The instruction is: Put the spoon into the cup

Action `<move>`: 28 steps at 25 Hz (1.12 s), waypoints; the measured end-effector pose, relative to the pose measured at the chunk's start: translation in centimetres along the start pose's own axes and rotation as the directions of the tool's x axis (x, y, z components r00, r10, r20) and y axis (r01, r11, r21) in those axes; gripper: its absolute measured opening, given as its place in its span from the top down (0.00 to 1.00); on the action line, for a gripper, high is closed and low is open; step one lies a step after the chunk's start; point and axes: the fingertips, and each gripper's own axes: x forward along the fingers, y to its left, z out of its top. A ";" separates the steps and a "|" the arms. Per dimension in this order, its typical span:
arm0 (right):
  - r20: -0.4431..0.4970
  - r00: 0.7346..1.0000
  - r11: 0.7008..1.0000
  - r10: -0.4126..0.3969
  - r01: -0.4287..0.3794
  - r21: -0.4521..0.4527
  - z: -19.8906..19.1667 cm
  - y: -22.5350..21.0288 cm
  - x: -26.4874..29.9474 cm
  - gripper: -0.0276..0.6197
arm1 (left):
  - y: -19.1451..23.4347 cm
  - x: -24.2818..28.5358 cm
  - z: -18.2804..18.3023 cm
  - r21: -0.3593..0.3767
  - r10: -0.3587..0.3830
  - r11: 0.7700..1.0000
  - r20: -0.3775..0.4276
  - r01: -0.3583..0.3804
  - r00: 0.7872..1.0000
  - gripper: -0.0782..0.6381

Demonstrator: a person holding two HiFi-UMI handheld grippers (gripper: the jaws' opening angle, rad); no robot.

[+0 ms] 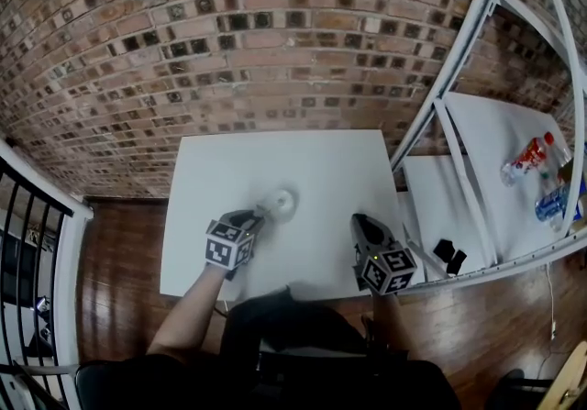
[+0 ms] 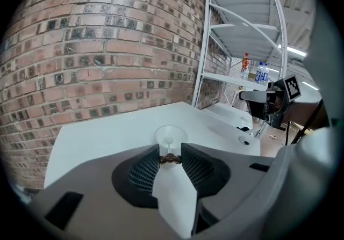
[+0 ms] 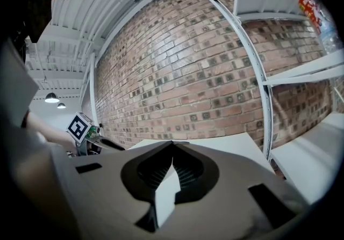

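Left gripper: clamped on the spoon, a brown bit pinched at the jaw tips.
Cup: clear and upright on the white table, just beyond those tips.
Right gripper: jaws pressed together, empty, well apart from the cup.
Progress: spoon in hand at the cup; the drop and release appear to be still to do.

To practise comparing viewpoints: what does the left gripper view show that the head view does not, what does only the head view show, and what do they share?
Only the left gripper view: a small brown piece, probably the spoon's handle, pinched between the jaw tips of the left gripper, just short of the cup.
Only the head view: the person's arm and the wooden floor.
Both: the clear cup, the white table, the brick wall, the white shelf and the right gripper.
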 end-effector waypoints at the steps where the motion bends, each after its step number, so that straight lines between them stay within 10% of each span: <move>1: -0.001 1.000 1.000 0.002 -0.002 0.000 0.1 0.0 -0.1 0.95 | 0.0 0.2 0.1 -0.001 0.000 1.000 0.001 0.000 1.000 0.72; 28: 0.029 0.999 0.999 0.032 -0.033 0.029 -0.2 -0.1 -2.0 0.95 | 0.2 3.4 0.4 -0.007 0.027 1.000 0.006 -0.027 1.000 0.72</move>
